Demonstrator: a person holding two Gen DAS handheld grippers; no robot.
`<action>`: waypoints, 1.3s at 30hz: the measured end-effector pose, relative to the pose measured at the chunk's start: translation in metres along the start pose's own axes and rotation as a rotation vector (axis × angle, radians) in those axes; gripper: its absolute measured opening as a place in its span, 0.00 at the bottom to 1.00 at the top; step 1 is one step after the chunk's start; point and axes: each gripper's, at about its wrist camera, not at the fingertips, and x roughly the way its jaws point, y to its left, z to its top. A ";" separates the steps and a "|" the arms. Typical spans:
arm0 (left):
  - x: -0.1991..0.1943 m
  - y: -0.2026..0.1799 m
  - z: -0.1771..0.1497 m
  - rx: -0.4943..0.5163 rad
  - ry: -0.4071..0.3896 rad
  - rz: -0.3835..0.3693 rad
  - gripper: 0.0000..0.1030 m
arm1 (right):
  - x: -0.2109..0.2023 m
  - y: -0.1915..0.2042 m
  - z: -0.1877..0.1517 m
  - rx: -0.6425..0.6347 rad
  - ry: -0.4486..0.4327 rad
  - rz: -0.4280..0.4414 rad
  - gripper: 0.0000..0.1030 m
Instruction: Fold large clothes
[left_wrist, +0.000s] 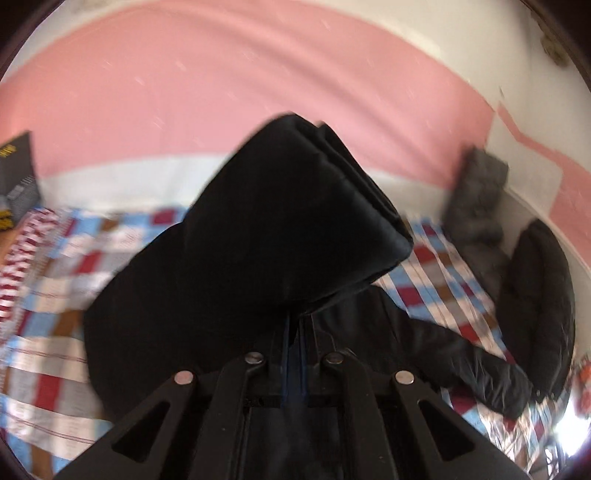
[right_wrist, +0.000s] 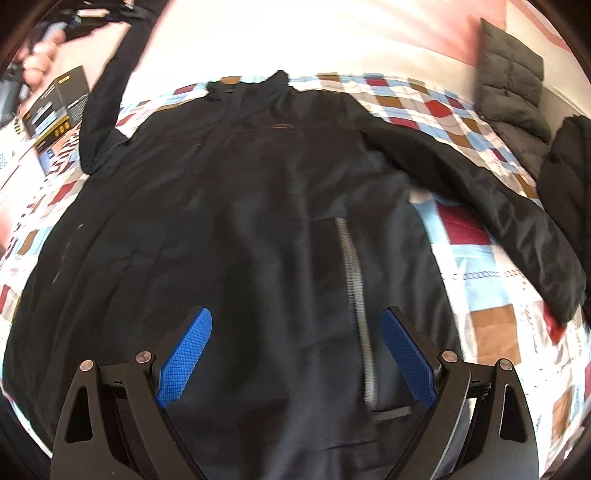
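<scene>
Jacket (right_wrist: 236, 229): we count one black one spread out; our left gripper (left_wrist: 293, 332) pinches its sleeve (left_wrist: 295, 206), our right gripper (right_wrist: 295, 332) spread, empty.

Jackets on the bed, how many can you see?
3: the black jacket spread flat mid-bed, a grey puffy jacket against the wall, another black one beside it. More may be hidden.

Left gripper (left_wrist: 294, 354) clamped, right gripper (right_wrist: 295, 350) agape

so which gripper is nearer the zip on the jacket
Right. The right gripper hovers open just over the zip; the left gripper is shut on a sleeve, lifted away at the jacket's far side.
</scene>
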 end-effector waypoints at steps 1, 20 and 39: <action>0.017 -0.008 -0.007 0.001 0.028 -0.020 0.04 | 0.001 -0.004 0.000 0.004 0.000 -0.006 0.91; 0.068 -0.030 -0.069 -0.048 0.203 -0.353 0.48 | 0.024 -0.044 0.046 0.102 -0.037 0.010 0.91; 0.087 0.197 -0.074 -0.223 0.189 0.182 0.40 | 0.172 -0.013 0.193 0.252 0.040 0.217 0.08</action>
